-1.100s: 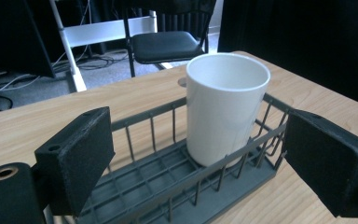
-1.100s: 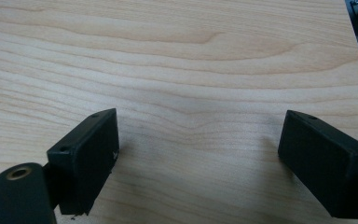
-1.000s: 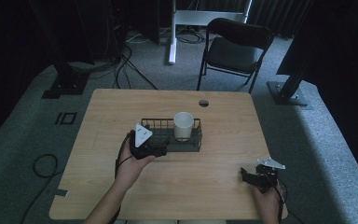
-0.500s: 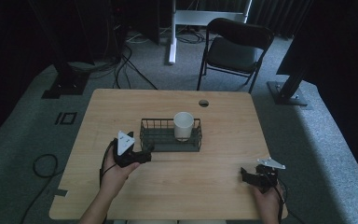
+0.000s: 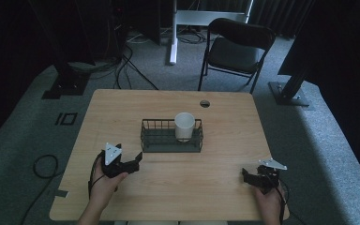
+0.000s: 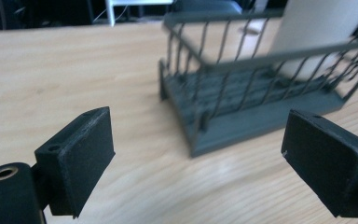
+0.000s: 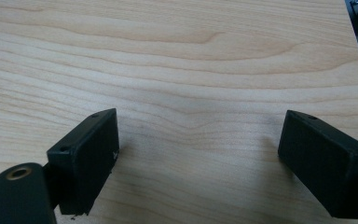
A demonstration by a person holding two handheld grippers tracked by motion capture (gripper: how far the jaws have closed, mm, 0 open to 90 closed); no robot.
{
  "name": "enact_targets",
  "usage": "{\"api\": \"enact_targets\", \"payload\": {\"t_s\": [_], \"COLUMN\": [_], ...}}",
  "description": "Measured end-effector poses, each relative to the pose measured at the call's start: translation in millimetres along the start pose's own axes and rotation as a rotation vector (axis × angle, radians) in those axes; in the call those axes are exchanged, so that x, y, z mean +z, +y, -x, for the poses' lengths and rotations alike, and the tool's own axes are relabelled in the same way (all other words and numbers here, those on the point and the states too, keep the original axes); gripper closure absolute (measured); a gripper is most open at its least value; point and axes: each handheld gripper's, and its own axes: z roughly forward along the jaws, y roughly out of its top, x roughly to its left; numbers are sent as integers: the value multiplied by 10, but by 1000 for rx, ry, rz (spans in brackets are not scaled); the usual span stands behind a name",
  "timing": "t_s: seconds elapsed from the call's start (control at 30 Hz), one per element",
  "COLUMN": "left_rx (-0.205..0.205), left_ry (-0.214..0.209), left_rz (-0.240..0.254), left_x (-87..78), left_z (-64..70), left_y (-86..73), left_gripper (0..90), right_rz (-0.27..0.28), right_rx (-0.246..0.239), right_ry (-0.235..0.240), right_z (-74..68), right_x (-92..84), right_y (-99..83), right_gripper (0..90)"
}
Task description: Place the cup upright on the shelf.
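Pale wood-grain laminate forms the surface (image 5: 168,187), the largest item we record; it carries a small round grommet hole (image 5: 205,103) near its far edge; grey carpet lies around it, and a black folding chair (image 5: 234,51) stands beyond the far edge.

Next in size, we note the dark wire basket (image 5: 171,136) at the middle of the surface; its long sides run across the high view; in the left gripper view the basket (image 6: 242,93) lies just ahead and to the right of the fingers, with its near corner closest to them.

Inside the basket, at its right end, stands the white cup (image 5: 184,126), upright and mouth up; in the left gripper view the cup (image 6: 317,32) rises behind the wire wall.

The left gripper (image 5: 133,162) rests low at the near left of the surface, well short of the basket's left end and pointing toward it; its fingers (image 6: 81,158) are spread apart with bare wood between them and pinch nothing.

The right gripper (image 5: 246,175) sits at the near right corner of the surface, well apart from the basket; its fingers (image 7: 91,156) are likewise spread, with bare wood between them.
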Motion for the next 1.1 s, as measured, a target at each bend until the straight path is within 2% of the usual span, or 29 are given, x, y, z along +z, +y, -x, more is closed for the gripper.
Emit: {"api": "enact_targets", "payload": {"t_s": [0.13, 0.23, 0.37, 0.43, 0.5, 0.57, 0.7, 0.77, 1.1], "left_rx": [-11, -49, -39, -52, -43, -51, -57, -50, -65], "left_ry": [-4, -18, 11, 25, 40, 55, 113, 133, 198], "left_rz": [-40, -70, -130, -144, -163, -176, -192, -210, -250], "left_x": [1, -7, -22, -24, -31, -41, -54, -61, -87], "left_z": [-64, -113, -183, -212, -233, -261, -342, -376, -577], "left_y": [-96, -147, -227, -266, -292, -311, -356, -379, -485], "left_gripper": [97, 97, 97, 97, 97, 97, 97, 97, 97], "right_rz": [0, 0, 0, 0, 0, 0, 0, 0, 0], "right_rx": [0, 0, 0, 0, 0, 0, 0, 0, 0], "right_ry": [0, 0, 0, 0, 0, 0, 0, 0, 0], "right_z": [0, 0, 0, 0, 0, 0, 0, 0, 0], "right_x": [0, 0, 0, 0, 0, 0, 0, 0, 0], "right_y": [0, 0, 0, 0, 0, 0, 0, 0, 0], "right_gripper": [118, 118, 118, 118, 118, 118, 118, 118, 118]}}
